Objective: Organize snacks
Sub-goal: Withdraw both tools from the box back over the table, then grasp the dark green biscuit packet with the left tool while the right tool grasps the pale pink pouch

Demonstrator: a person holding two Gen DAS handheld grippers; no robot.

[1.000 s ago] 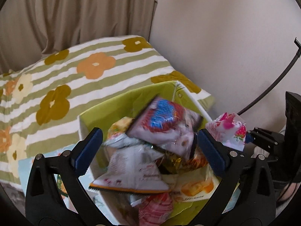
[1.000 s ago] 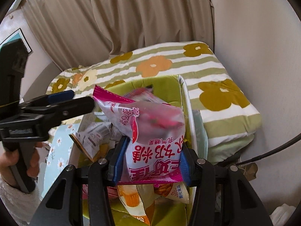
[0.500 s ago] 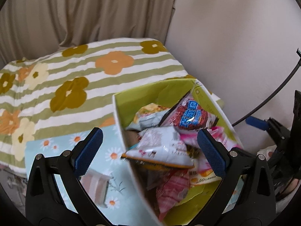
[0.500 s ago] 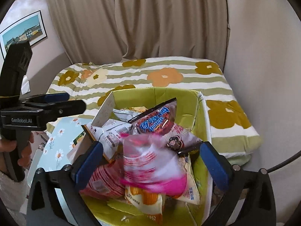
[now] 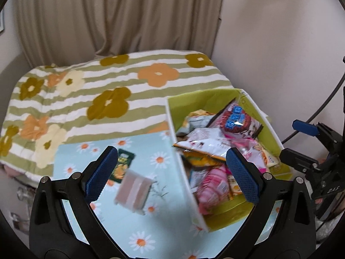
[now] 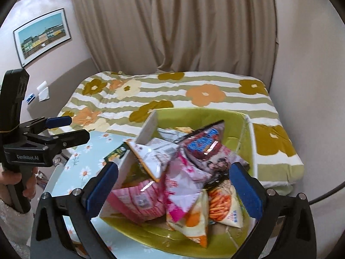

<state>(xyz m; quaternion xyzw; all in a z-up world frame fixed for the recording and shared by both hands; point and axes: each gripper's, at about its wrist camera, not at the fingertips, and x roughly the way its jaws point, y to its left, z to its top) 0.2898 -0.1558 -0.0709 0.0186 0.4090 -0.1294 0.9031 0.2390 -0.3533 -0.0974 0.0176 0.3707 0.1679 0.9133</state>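
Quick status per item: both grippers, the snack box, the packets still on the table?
left gripper: open, empty
right gripper: open, empty, over the box
green box: open-topped, piled with packets
pink-and-white packet: lying loose on the pile
green packet: flat on the table, outside the box
pink striped packet: on the table, blurred

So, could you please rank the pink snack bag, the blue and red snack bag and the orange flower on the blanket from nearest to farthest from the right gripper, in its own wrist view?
From the right gripper:
1. Pink snack bag, between its open jaws, lying in the box.
2. Blue and red snack bag, farther back in the box.
3. Orange flower, on the blanket beyond the box.
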